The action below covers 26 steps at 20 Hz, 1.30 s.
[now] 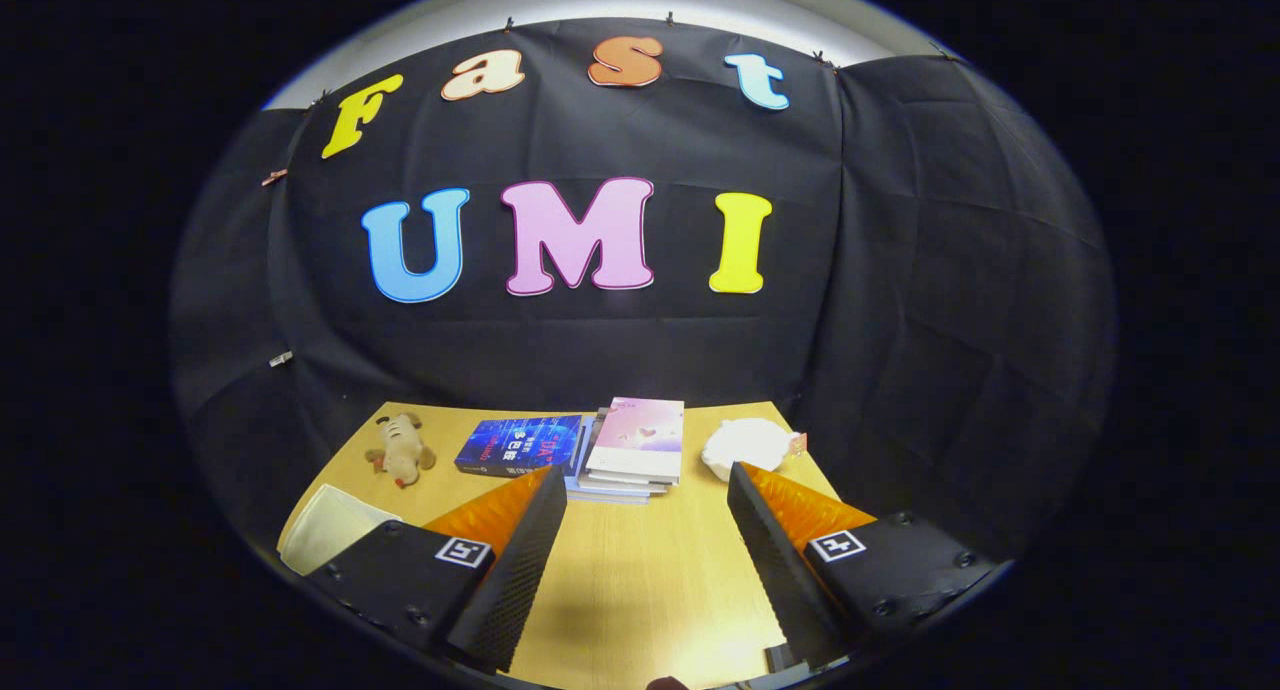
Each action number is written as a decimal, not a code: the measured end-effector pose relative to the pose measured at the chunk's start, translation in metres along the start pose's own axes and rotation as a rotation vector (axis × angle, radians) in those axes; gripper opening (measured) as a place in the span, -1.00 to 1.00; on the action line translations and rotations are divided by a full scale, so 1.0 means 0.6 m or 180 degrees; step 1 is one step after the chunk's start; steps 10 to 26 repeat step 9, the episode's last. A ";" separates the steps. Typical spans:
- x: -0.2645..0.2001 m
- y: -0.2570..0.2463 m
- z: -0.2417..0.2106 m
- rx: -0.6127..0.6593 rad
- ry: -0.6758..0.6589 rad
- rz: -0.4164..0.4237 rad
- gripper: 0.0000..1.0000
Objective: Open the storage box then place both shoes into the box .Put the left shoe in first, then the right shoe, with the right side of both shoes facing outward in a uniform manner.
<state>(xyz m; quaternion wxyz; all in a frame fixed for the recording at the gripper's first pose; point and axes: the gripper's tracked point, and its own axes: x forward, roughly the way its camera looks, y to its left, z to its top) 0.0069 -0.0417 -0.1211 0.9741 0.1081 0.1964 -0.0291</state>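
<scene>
The tongs (646, 530) stand wide apart and released, gripping nothing, only bare bench (640, 590) between the two fingers, raised and looking level across the top, which reads as a survey pose rather than a reach. Neither the storage box nor a shoe can be made out among what lies ahead, so where they sit cannot be told from here. Beyond the fingers at 12 o'clock rests a stack of books (632, 448) with a pink cover on top; a blue book (520, 444) lies flat just beside it at 11 o'clock, its cover print too small to read. A small plush toy (401, 449) lies further out at 10 o'clock. At 1 o'clock is a crumpled white thing (750, 444), perhaps a bag or cloth. A pale flat item (325, 526) sits by the left finger at 9 o'clock, kept to the bench's edge.
</scene>
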 end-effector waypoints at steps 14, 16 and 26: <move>0.002 -0.009 -0.001 0.0090 0.0008 0.0060 0.96; 0.002 -0.009 -0.001 0.0090 0.0008 0.0060 0.96; 0.002 -0.009 -0.001 0.0090 0.0008 0.0060 0.96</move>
